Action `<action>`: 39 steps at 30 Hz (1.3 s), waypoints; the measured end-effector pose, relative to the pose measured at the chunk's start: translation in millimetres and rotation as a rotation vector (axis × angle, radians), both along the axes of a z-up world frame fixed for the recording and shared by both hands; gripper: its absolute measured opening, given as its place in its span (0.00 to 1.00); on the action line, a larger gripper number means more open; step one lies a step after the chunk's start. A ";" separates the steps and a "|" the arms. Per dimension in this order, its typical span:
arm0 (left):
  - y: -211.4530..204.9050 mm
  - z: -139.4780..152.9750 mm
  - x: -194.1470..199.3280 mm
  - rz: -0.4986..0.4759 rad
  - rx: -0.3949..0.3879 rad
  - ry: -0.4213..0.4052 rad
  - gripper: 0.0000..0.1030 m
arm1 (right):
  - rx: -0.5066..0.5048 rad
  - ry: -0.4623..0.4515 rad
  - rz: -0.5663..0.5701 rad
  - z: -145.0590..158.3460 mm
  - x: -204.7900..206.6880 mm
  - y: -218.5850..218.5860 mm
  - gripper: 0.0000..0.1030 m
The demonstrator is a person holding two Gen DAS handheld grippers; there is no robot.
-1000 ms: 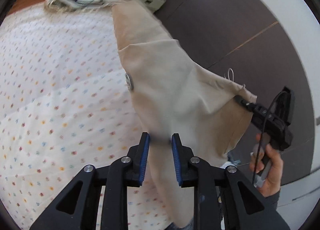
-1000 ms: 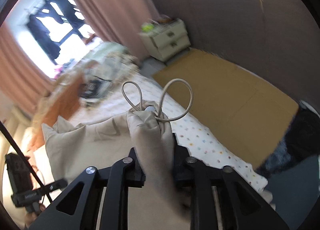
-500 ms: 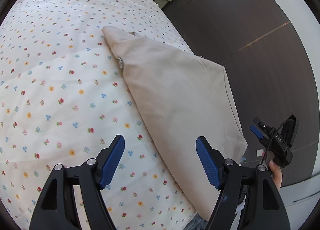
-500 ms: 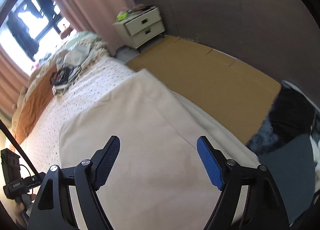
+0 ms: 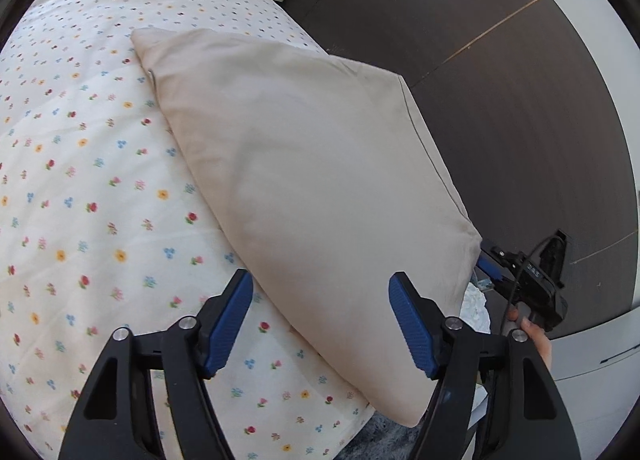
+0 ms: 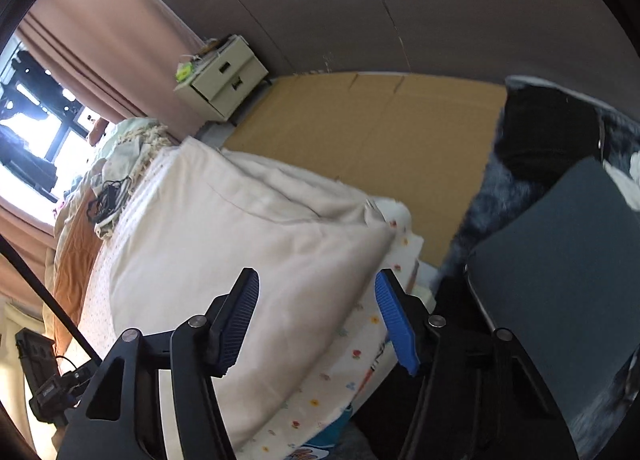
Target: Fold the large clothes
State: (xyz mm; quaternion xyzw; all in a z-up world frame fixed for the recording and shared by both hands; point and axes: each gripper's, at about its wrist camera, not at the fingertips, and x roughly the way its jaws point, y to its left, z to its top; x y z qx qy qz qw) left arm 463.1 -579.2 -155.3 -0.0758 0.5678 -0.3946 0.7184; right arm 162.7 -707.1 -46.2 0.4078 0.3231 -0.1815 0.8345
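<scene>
Hovering with jaws apart, left gripper [image 5: 320, 324] and right gripper [image 6: 316, 316], above beige garment [image 5: 304, 164] on bed [image 5: 80, 180]; likely next: gripping an edge for another fold.

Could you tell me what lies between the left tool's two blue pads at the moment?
In the left wrist view, the open left tool frames the folded beige garment and a strip of floral bedspread; neither pad visibly touches them.

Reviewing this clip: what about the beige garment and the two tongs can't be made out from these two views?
- Beige garment: its type and fold layers are hidden underneath, in both views.
- Its near corner, left wrist view: covered by the left tongs.
- Its far edge, right wrist view: motion-blurred, outline unclear.
- Right tongs: open, but whether they touch the cloth is unclear.
</scene>
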 end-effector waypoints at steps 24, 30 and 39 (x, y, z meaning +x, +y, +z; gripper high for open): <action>11.3 -11.6 -16.5 0.009 -0.043 -0.010 0.57 | 0.132 -0.064 -0.077 3.3 0.7 -62.3 0.74; 29.5 3.7 -23.6 0.018 -0.041 -0.035 0.57 | 0.172 -0.112 -0.075 -5.2 -28.4 -44.0 0.74; 64.5 45.3 -39.0 0.057 -0.059 -0.095 0.57 | 0.064 -0.131 -0.002 17.8 -67.9 3.3 0.74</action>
